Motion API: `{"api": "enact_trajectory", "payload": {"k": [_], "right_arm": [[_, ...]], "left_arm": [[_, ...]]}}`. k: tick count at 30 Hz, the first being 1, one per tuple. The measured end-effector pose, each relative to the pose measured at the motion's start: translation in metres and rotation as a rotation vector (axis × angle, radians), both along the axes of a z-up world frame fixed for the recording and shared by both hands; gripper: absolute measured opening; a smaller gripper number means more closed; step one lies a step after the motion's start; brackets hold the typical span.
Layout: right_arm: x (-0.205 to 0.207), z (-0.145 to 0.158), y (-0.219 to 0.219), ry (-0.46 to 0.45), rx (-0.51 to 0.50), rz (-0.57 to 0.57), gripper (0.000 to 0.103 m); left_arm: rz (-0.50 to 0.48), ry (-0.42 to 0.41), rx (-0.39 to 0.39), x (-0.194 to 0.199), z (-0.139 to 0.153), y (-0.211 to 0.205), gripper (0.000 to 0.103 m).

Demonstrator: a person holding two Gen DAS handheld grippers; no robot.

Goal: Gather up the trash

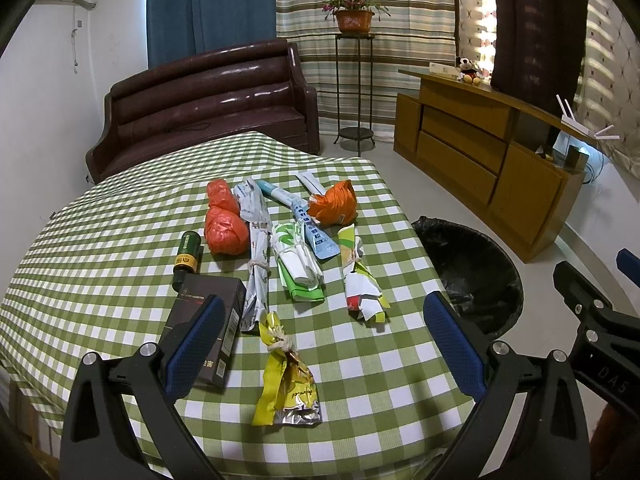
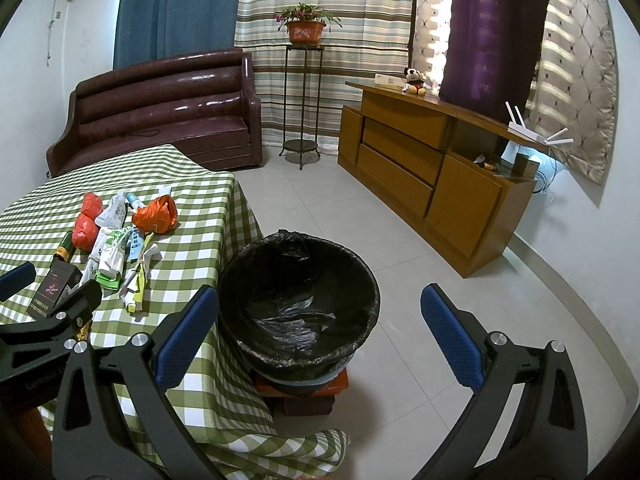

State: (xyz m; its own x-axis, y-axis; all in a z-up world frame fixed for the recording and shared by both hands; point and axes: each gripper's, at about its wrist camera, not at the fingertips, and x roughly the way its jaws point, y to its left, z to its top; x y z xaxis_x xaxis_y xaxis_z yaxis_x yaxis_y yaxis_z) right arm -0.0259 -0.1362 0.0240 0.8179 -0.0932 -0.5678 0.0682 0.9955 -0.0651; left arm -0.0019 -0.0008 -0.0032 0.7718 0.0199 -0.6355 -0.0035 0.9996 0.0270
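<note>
Spread wide with nothing between its blue pads, the left gripper [image 1: 324,344] is held low over the near edge of a table draped in a green-and-white checked cloth [image 1: 120,208], where a yellow and gold wrapper [image 1: 286,376] tied with string is framed between its fingers. A black carton [image 1: 208,332] is partly hidden behind the left-hand pad, and a small green bottle [image 1: 187,254] is laid on its side just beyond it. Farther across the cloth, more trash is gathered in a loose cluster: a red plastic bag [image 1: 222,220], a silver wrapper [image 1: 256,256] bound with twine, a green and white packet [image 1: 298,268], a blue and white sachet [image 1: 308,224], an orange bag [image 1: 334,204] and a crumpled multicoloured wrapper [image 1: 362,280]. The right gripper [image 2: 320,336] is likewise seen parted and empty, held above a bin lined with a black bag [image 2: 298,300], which is placed on the tiled floor against the table's hanging cloth. A brown leather sofa [image 2: 160,112], a potted plant [image 2: 306,26] on a tall metal stand and a wooden sideboard [image 2: 420,176] are ranged along the far walls.
</note>
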Motion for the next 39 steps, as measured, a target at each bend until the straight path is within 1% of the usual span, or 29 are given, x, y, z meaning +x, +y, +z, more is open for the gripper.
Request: {"api": "enact_trajectory", "payload": {"k": [29,33,35,36,38,39], "right_arm": [[0.002,-0.002,0.001,0.003,-0.003,-0.003,0.099],[0.0,-0.009,-0.004,0.009,-0.006,-0.005,0.099],[0.001,-0.007,-0.004,0.012,-0.004,-0.005,0.099],[0.001,-0.006,-0.006,0.012,-0.005,-0.005,0.097],[0.001,-0.008,-0.002,0.018,-0.006,-0.006,0.091],[0.003,-0.011,0.001,0.027,-0.004,-0.007,0.085]], "left_arm": [[0.001,0.005,0.004,-0.001,-0.003,-0.001,0.097],[-0.003,0.019,0.002,-0.002,-0.008,-0.001,0.097],[-0.004,0.027,0.007,-0.001,-0.01,0.001,0.097],[-0.006,0.031,0.008,0.0,-0.011,0.002,0.097],[-0.009,0.038,0.014,0.001,-0.011,0.006,0.097],[-0.008,0.04,0.016,0.001,-0.011,0.008,0.097]]}}
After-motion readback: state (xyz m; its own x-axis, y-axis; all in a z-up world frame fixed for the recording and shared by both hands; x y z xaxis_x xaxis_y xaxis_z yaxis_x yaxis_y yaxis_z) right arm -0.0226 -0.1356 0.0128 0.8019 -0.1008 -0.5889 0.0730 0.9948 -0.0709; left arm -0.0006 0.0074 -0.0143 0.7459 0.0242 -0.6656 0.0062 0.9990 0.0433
